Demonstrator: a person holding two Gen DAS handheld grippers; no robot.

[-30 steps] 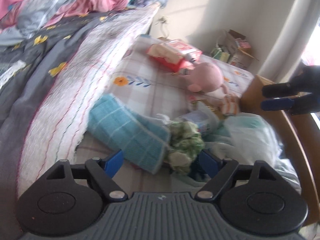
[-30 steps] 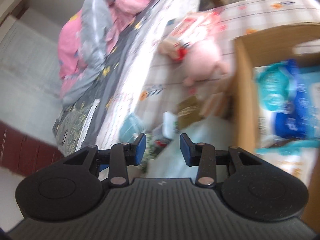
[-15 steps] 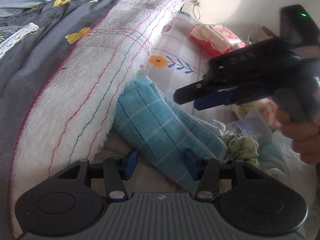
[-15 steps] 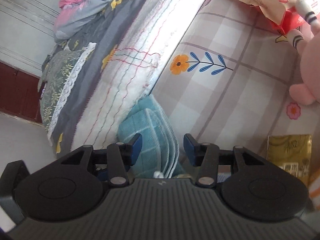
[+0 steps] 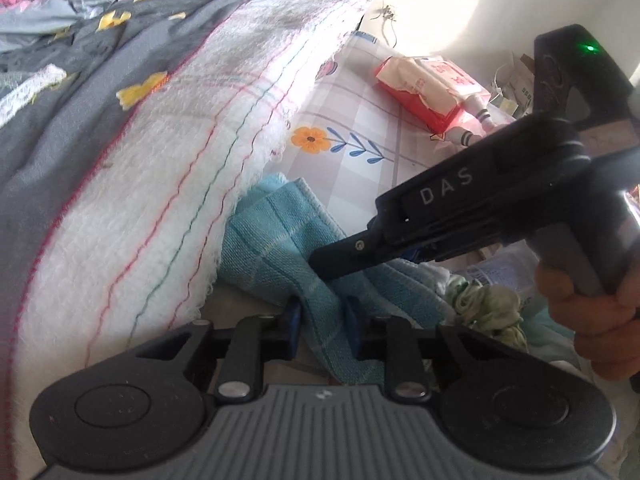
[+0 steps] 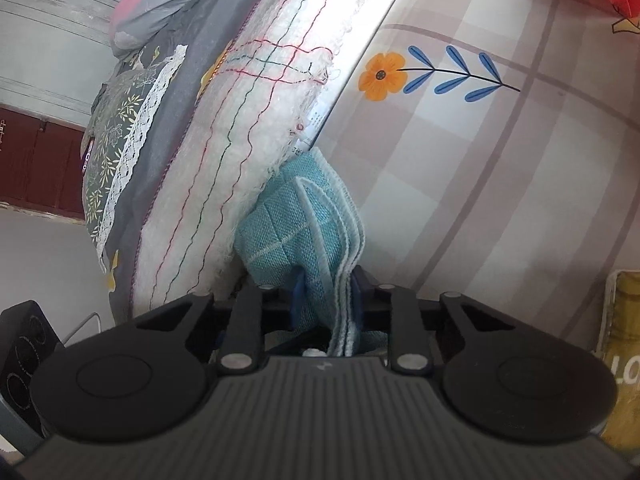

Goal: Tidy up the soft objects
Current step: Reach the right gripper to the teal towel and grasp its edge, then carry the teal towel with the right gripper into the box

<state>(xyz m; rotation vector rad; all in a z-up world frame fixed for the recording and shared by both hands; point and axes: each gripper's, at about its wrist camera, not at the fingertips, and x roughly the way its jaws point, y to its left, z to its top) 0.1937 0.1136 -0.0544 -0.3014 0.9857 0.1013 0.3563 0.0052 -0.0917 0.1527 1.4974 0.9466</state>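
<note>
Both grippers are on the teal towel (image 5: 276,240), which lies folded on the checked bed sheet (image 5: 360,108), tucked against the white blanket (image 5: 168,184). The left gripper (image 5: 322,330) is closing on the towel's near fold. Only the left view shows the bare hand (image 5: 592,312) clutching the right gripper's handle, slanting down from the right. Only the right view shows the right gripper (image 6: 326,290) closing on the towel's stacked white-trimmed edges.
</note>
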